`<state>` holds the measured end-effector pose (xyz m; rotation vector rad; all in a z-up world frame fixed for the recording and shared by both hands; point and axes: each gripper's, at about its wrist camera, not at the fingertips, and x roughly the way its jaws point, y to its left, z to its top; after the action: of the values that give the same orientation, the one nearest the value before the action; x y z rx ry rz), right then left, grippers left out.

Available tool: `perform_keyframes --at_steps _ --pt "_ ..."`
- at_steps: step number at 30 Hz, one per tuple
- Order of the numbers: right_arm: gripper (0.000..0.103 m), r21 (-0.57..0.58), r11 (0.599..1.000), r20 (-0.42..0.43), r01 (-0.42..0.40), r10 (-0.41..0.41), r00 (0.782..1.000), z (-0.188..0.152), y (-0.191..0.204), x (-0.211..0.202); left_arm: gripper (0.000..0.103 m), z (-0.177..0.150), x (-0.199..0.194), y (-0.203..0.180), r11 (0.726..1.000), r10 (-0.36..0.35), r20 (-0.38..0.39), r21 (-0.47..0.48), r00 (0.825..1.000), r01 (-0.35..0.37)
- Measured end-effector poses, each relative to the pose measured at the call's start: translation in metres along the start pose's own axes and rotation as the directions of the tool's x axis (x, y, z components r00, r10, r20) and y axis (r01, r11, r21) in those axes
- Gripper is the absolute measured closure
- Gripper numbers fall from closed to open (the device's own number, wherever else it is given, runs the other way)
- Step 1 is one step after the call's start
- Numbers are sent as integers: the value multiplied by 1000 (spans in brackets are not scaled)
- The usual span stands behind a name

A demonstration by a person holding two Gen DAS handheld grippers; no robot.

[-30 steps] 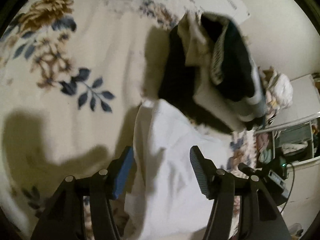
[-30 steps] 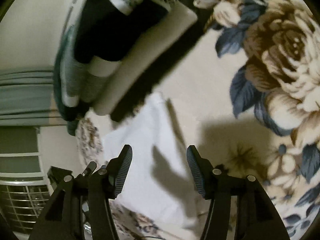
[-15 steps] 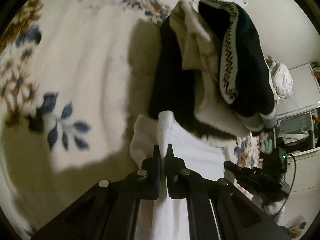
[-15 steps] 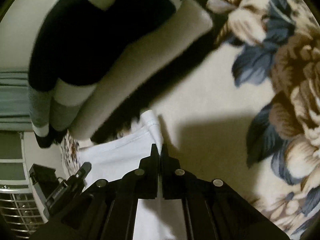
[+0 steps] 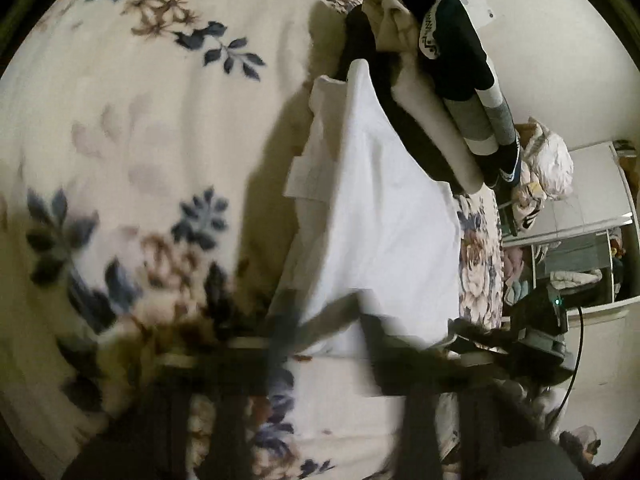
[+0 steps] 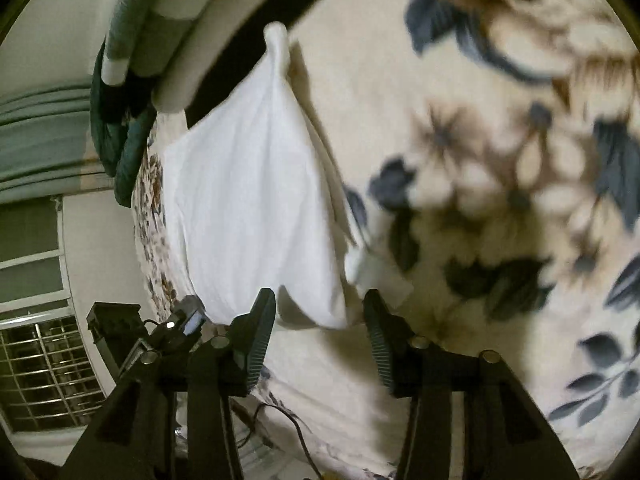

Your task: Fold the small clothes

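A white garment (image 5: 380, 220) lies folded on the floral blanket, its pinched tip (image 6: 276, 40) close to the stack of clothes. In the blurred left wrist view, my left gripper (image 5: 328, 332) shows smeared fingers spread apart at the garment's near edge, with nothing gripped. My right gripper (image 6: 318, 332) has its jaws opening. The garment's near corner (image 6: 312, 312) hangs loose between the fingers, and the pads do not press on it.
A stack of black, cream and dark green clothes (image 5: 440, 80) sits just beyond the garment, also visible in the right wrist view (image 6: 168, 20). The floral blanket (image 5: 140, 160) stretches left. The bed edge, shelves (image 5: 580, 240) and a window grille (image 6: 40, 360) lie beyond.
A second ago both grippers stood open over the garment, then each shut on a corner near the stack. Now both have let go, stand open and have drawn back from the stack.
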<state>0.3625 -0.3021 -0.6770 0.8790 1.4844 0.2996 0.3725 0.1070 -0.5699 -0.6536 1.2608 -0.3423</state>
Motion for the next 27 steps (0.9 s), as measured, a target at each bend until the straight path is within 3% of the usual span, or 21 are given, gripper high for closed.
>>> perform_keyframes --at_steps 5,9,12,14,16,18,25,26,27 --pt "99 36 999 87 25 -28 996 -6 6 5 101 0 -12 9 998 45 33 -41 998 -44" --pt "99 45 997 100 60 -64 993 -4 -4 -10 102 5 -24 39 991 94 31 -94 995 -90" --pt "97 -15 995 51 95 -94 994 -4 0 -12 100 6 -33 41 994 38 10 -103 999 -36" --pt "86 -48 989 41 139 -137 990 -3 8 -8 94 11 -32 36 994 17 0 -111 1000 -17" --pt "60 -41 992 43 118 -117 992 2 9 -11 71 22 -26 29 995 -2 17 -98 1000 4" --pt "53 -11 995 80 96 -95 992 12 6 -17 65 40 -17 20 996 -36 50 -86 998 40" --pt "53 35 999 221 32 -39 975 79 13 -22 68 101 42 -11 1000 -20 33 15 999 19" --pt "53 39 999 229 18 -27 973 92 14 -19 73 107 47 -16 999 -7 33 44 999 5" --pt "53 43 999 228 15 -24 973 101 14 -15 94 112 50 -20 997 5 31 72 1000 -7"
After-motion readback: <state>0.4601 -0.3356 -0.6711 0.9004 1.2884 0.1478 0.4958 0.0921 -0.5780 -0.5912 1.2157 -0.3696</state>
